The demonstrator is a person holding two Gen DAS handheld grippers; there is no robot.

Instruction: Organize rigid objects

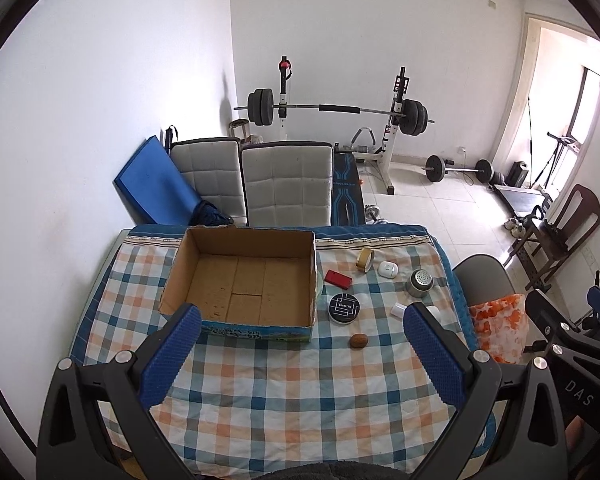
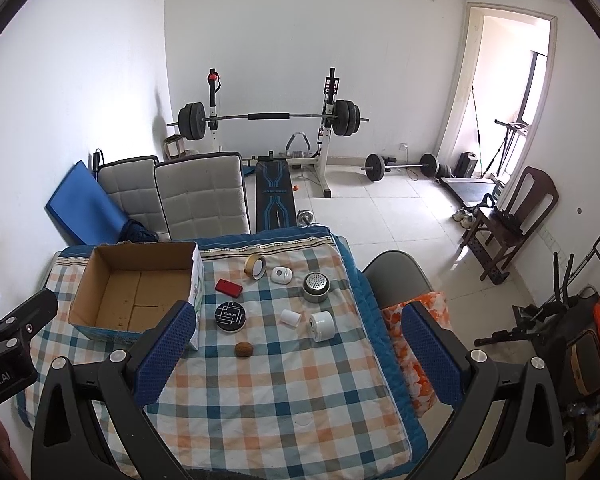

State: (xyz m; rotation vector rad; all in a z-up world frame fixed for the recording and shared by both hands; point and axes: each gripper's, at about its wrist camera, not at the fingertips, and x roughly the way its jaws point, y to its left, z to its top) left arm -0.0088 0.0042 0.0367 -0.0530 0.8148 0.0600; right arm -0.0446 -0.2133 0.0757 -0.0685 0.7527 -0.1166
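An empty cardboard box (image 1: 244,276) (image 2: 136,288) stands on the left of the checked tablecloth (image 1: 292,392) (image 2: 284,384). To its right lie a red case (image 1: 338,279) (image 2: 228,287), a tape roll (image 1: 365,259) (image 2: 255,266), a white gadget (image 1: 388,268) (image 2: 281,275), a metal strainer lid (image 1: 419,282) (image 2: 316,286), a black round tin (image 1: 343,307) (image 2: 230,316), two white cylinders (image 2: 291,317) (image 2: 322,325) and a brown nut (image 1: 359,340) (image 2: 244,349). My left gripper (image 1: 300,356) and right gripper (image 2: 296,356) are open and empty above the table's near side.
Two padded chairs (image 1: 288,184) and a blue mat (image 1: 152,184) stand behind the table. A grey chair with an orange-patterned bag (image 2: 416,344) is at the right edge. A barbell rack (image 2: 268,120) and a weight bench stand further back.
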